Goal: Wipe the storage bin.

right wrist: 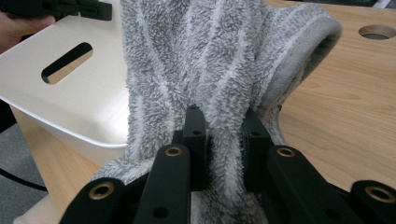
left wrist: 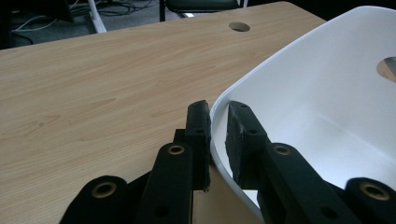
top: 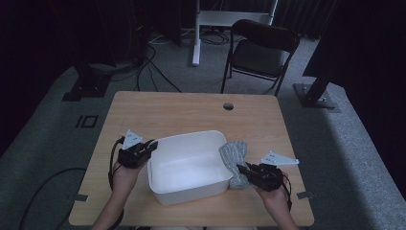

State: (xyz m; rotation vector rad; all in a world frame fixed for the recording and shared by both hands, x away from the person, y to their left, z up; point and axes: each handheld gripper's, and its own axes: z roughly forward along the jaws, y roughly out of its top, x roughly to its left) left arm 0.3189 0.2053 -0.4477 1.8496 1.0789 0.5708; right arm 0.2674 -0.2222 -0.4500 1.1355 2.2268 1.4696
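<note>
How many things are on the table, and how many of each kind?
White tub: 1
Grey fuzzy towel: 1
Total on the table: 2
The left hand-held gripper pinches the tub's rim, and the right hand-held gripper is shut on the towel.

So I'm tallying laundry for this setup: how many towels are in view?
1. A grey fluffy towel lies against the white tub's right wall, pinched by the right gripper. The tub's inside looks empty; the left gripper clamps its rim.
</note>
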